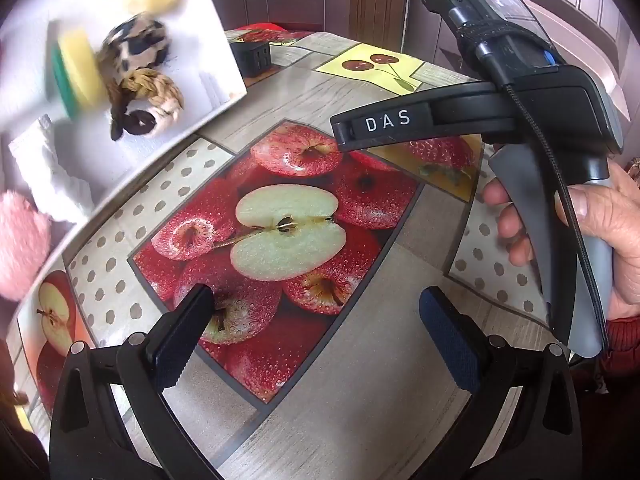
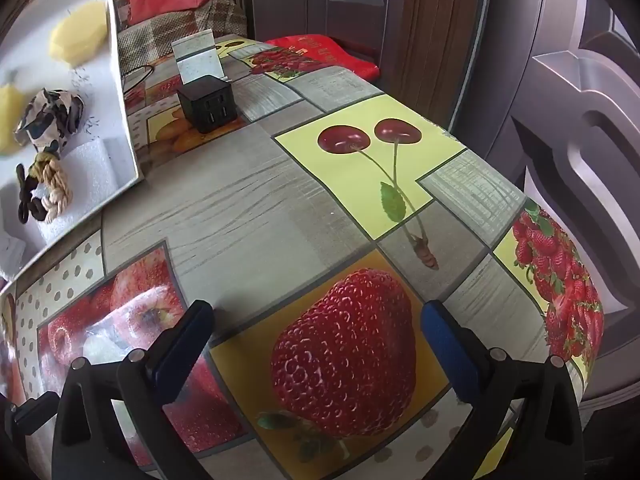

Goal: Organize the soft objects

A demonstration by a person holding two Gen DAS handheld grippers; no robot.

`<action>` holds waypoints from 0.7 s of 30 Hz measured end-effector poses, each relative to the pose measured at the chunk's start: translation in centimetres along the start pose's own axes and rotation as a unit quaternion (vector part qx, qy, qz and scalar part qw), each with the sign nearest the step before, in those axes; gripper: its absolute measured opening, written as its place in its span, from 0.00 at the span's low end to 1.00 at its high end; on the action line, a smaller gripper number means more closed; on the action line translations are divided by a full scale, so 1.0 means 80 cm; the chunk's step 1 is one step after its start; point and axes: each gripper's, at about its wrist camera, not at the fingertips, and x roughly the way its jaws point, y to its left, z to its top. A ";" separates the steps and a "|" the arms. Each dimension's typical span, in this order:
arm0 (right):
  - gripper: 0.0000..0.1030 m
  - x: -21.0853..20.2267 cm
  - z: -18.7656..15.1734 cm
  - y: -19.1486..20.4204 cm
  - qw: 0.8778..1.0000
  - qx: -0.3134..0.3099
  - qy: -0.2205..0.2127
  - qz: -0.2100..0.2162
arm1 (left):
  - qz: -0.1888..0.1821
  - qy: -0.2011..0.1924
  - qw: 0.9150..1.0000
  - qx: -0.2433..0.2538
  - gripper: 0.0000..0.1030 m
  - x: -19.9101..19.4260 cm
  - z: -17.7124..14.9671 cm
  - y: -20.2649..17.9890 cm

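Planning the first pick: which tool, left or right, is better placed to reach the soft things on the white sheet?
Probably left. The braided rope and sponge look nearer its open tool; the right tool, also open, faces bare tablecloth.

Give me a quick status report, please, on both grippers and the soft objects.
Left gripper open, empty. Right gripper open, empty. Soft objects untouched on white foam sheet: sponge, braided rope. Nothing in the way.

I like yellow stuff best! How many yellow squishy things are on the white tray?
2 that I can see: a pale yellow sponge at the tray's far end, and a yellow-and-green sponge beside the patterned cloth. More could lie outside both views.
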 end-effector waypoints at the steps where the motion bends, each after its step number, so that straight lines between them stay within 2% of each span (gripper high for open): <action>1: 1.00 0.000 0.000 -0.001 1.000 0.001 0.000 0.000 | 0.000 0.000 1.000 0.000 0.99 0.000 0.000 0.000; 10: 1.00 0.002 0.001 -0.010 1.000 0.000 0.000 0.002 | 0.000 0.000 1.000 0.000 0.99 0.000 -0.005 -0.001; 21: 1.00 0.002 0.003 0.007 1.000 0.000 0.000 -0.001 | -0.001 0.000 1.000 0.000 0.99 -0.001 -0.006 0.000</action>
